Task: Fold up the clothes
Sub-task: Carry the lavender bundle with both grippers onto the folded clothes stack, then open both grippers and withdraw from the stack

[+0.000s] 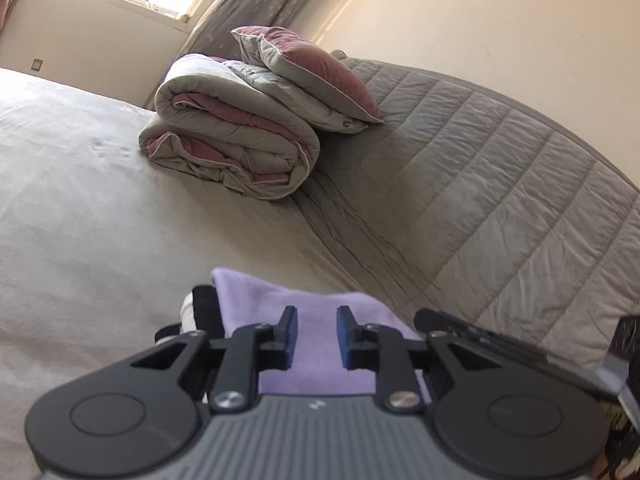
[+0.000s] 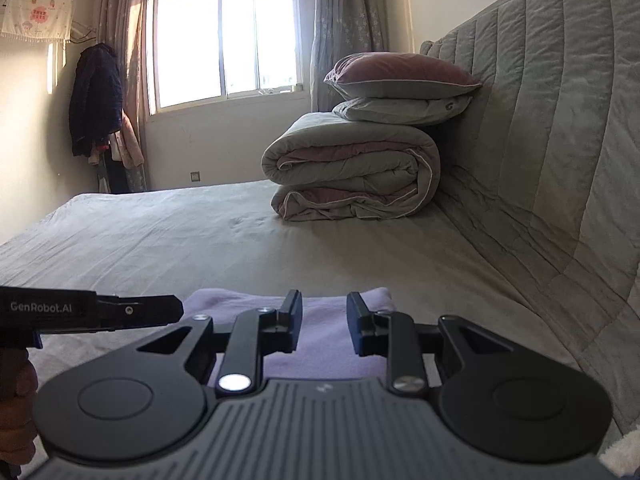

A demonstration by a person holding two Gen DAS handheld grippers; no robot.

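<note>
A lilac garment (image 1: pixel 256 292) lies folded flat on the pale bed sheet (image 1: pixel 100 200), just under and ahead of both grippers. My left gripper (image 1: pixel 317 332) hovers over it, its blue pads apart, with only the cloth below showing through the gap. In the right wrist view the same lilac garment (image 2: pixel 224 300) lies beneath my right gripper (image 2: pixel 324 320), whose jaws also stand apart with nothing pinched. The left gripper (image 2: pixel 176 308) reaches in from the left edge, side-on. The right gripper (image 1: pixel 424 316) shows at the right of the left wrist view.
A rolled grey and pink duvet (image 2: pixel 352 168) with two pillows (image 2: pixel 400 76) on top sits against the quilted grey headboard (image 2: pixel 540 140). A window (image 2: pixel 224 36) and a hanging dark coat (image 2: pixel 96 100) are beyond the bed. A black and white piece (image 1: pixel 206 308) shows beside the garment.
</note>
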